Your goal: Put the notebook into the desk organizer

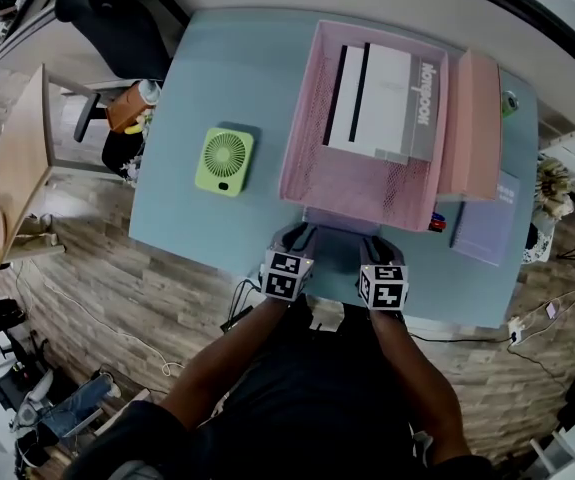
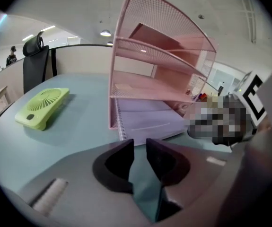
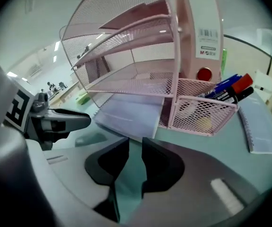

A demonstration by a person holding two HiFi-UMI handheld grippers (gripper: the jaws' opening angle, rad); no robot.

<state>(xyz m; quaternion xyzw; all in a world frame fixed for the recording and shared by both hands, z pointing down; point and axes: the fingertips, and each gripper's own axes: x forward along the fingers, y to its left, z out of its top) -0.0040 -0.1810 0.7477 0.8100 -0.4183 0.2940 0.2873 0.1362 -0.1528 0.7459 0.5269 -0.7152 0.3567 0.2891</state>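
The pink mesh desk organizer (image 1: 302, 158) stands on the teal table. A lavender spiral notebook (image 2: 147, 119) lies flat in its bottom tier, and its near edge sticks out toward me (image 1: 339, 218). My left gripper (image 2: 140, 143) hovers just short of that edge, jaws a narrow gap apart with only table showing between them. My right gripper (image 3: 136, 143) sits beside it on the right, also slightly open and empty, facing the same notebook (image 3: 128, 112). In the head view, both grippers (image 1: 302, 232) (image 1: 372, 242) rest side by side at the table's front.
A green fan (image 1: 224, 161) lies left of the organizer. White and grey books (image 1: 382, 103) sit on its top tier. Pens (image 3: 230, 89) stand in its mesh cup on the right, and a second lavender notebook (image 1: 487, 218) lies beyond. An office chair (image 1: 117, 23) stands at the far left.
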